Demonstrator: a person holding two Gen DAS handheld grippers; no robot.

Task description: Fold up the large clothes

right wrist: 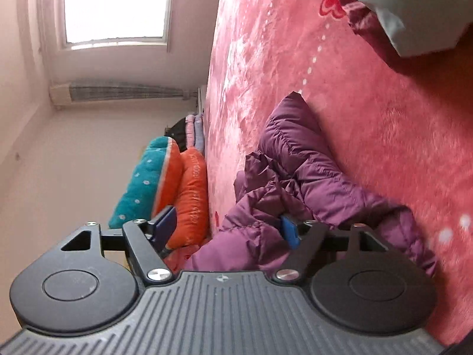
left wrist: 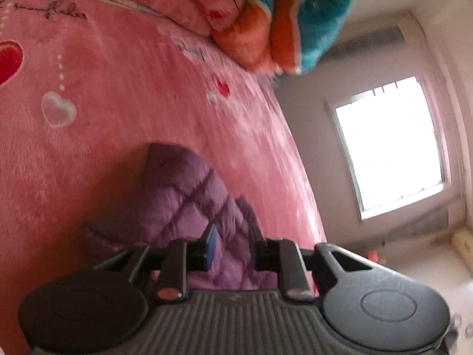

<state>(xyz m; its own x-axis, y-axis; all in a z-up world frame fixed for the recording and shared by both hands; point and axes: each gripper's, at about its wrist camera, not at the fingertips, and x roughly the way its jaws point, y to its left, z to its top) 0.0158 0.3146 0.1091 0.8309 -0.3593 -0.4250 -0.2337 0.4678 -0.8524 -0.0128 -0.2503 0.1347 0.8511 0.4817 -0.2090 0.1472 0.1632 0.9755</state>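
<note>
The left gripper [left wrist: 231, 248] points across the bed with its jaws a narrow gap apart; purple quilted fabric fills the view between its fingers, but whether the pads actually pinch it I cannot tell. The right gripper [right wrist: 229, 226] stands wide open, one blue pad in free air before the cushions, the other just beside a fold of the purple jacket [right wrist: 310, 177], with nothing clamped.

The jacket, a padded down garment, lies crumpled on the pink plush bedspread [left wrist: 133, 94], bunched close under both grippers, one stitched end reaching away over the cover.

Writing: the bedspread carries dark cursive script near its far edge, readable only in part, something like "sunflakes"; a second cursive line near the cushions is too blurred to read. Red and white hearts with dotted white strings are printed on it. The orange cushion [right wrist: 192, 195] bears pale lettering, of which "GOOD LUCK" can be made out. Against it leans a teal cushion [right wrist: 142, 183] with white dots.

Open room: most of the bedspread around the jacket lies bare. In the right wrist view a grey-white cloth [right wrist: 393, 6] overhangs one corner. Beyond the bed's long edge are a pale wall and a bright window [left wrist: 387, 145]
</note>
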